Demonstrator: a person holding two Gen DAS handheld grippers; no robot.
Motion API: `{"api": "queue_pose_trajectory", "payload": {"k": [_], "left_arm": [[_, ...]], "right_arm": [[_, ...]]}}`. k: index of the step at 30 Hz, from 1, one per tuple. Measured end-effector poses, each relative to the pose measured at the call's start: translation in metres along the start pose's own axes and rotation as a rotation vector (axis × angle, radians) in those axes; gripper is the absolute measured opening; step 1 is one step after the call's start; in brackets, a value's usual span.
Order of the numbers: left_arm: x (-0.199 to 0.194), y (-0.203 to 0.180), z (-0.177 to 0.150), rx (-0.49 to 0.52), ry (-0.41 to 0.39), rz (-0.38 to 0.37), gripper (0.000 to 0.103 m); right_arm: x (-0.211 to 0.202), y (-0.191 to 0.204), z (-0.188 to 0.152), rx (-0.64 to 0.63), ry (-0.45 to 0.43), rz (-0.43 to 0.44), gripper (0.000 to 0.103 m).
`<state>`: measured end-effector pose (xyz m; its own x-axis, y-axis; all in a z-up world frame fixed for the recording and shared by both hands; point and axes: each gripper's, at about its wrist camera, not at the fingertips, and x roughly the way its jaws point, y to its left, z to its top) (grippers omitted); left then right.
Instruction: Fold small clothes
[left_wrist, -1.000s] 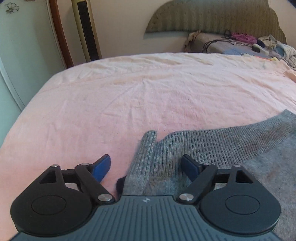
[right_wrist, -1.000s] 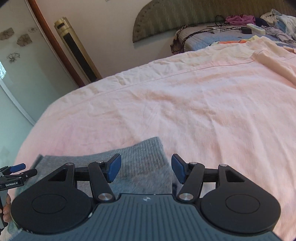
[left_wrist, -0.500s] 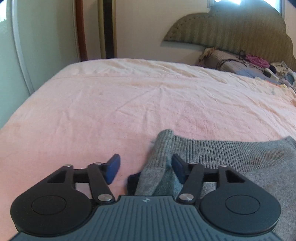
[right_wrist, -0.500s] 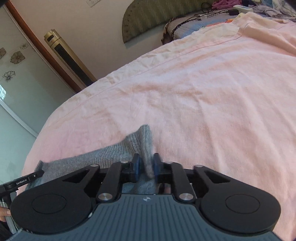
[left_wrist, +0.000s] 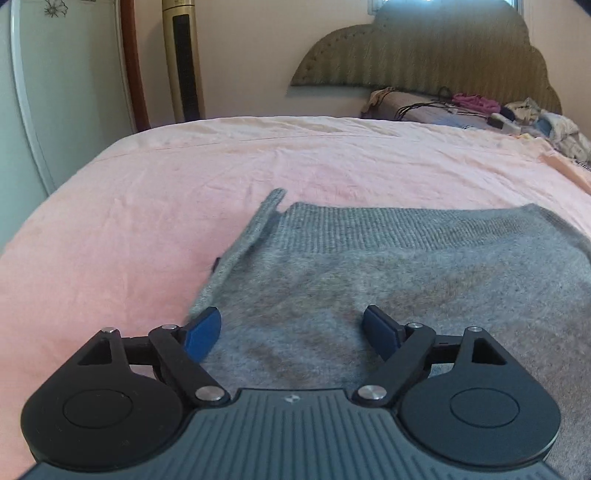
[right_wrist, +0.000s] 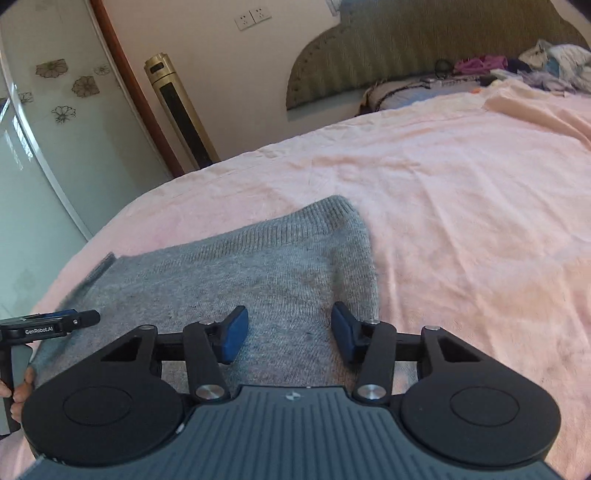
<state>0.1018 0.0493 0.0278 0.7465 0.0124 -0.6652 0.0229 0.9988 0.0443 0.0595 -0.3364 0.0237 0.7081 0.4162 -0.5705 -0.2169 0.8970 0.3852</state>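
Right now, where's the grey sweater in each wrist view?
Left wrist: grey sweater fills centre to right edge, its ribbed band at the top.
Right wrist: sweater sits lower left to centre, corner pointing up.
Shared landmark: gold tower fan against the wall, upper left.

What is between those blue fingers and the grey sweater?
Nothing visible. The grey sweater lies flat on the pink bedsheet, directly under the open left gripper and open right gripper; neither holds it.
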Motion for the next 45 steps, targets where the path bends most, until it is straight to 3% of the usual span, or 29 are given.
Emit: {"api": "queue_pose_trajectory", "payload": {"k": [2,4,6,7,10,12,16,18,19,21,22,24,27,29,31,34,36,39,43,45], "left_arm": [[-0.016,0.001,-0.002,-0.048,0.011,-0.047,0.084],[-0.029,-0.007,-0.011,-0.072,0.009,-0.111,0.084],[-0.031,-0.024,-0.021,-0.036,0.008,-0.11,0.085],[-0.029,-0.03,-0.027,-0.013,0.01,-0.09,0.085],[-0.026,-0.015,-0.034,-0.023,-0.016,-0.113,0.087],[-0.025,-0.001,-0.034,-0.013,-0.019,-0.101,0.088],[-0.04,0.014,-0.031,-0.064,0.015,-0.075,0.087],[-0.056,0.015,-0.039,-0.091,0.007,-0.104,0.087],[-0.063,0.015,-0.046,-0.09,0.008,-0.127,0.088],[-0.063,0.013,-0.062,-0.071,0.035,-0.093,0.092],[-0.066,0.014,-0.069,-0.069,0.011,-0.061,0.092],[-0.078,0.025,-0.076,-0.137,0.013,-0.039,0.091],[-0.104,0.045,-0.087,-0.315,0.016,-0.084,0.091],[-0.119,0.044,-0.094,-0.35,-0.005,-0.146,0.091],[-0.129,0.033,-0.096,-0.319,-0.058,-0.164,0.091],[-0.126,0.016,-0.091,-0.24,-0.075,-0.139,0.091],[-0.128,0.012,-0.087,-0.212,-0.078,-0.129,0.091],[-0.14,0.008,-0.083,-0.193,-0.103,-0.14,0.091],[-0.145,-0.012,-0.075,-0.171,-0.101,-0.202,0.091],[-0.142,-0.029,-0.072,-0.113,-0.118,-0.226,0.091]], "right_arm": [[-0.005,0.014,0.01,-0.004,0.037,-0.06,0.052],[-0.019,0.032,0.012,-0.029,-0.005,-0.061,0.057],[-0.02,0.05,0.011,-0.064,-0.028,-0.011,0.077],[-0.014,0.058,0.009,-0.083,-0.012,-0.01,0.081],[0.016,0.061,-0.008,-0.171,0.075,-0.091,0.08],[0.012,0.055,-0.02,-0.254,0.013,-0.114,0.08],[0.001,0.05,-0.015,-0.226,0.043,-0.125,0.08],[-0.008,0.064,-0.015,-0.232,0.054,-0.165,0.079],[-0.015,0.07,-0.018,-0.244,0.047,-0.144,0.079],[-0.022,0.073,-0.029,-0.261,0.064,-0.106,0.092],[-0.019,0.068,-0.035,-0.255,0.098,-0.113,0.092],[-0.024,0.063,-0.046,-0.304,0.063,-0.101,0.092],[-0.041,0.071,-0.041,-0.259,0.069,-0.148,0.085],[-0.06,0.077,-0.04,-0.235,0.031,-0.072,0.087],[-0.065,0.082,-0.044,-0.245,0.035,-0.05,0.091],[-0.043,0.077,-0.059,-0.258,0.128,-0.107,0.091],[-0.044,0.082,-0.067,-0.329,0.106,-0.13,0.092],[-0.054,0.091,-0.064,-0.306,0.112,-0.132,0.091],[-0.064,0.1,-0.059,-0.305,0.074,-0.107,0.093],[-0.059,0.101,-0.059,-0.3,0.085,-0.102,0.094]]}}
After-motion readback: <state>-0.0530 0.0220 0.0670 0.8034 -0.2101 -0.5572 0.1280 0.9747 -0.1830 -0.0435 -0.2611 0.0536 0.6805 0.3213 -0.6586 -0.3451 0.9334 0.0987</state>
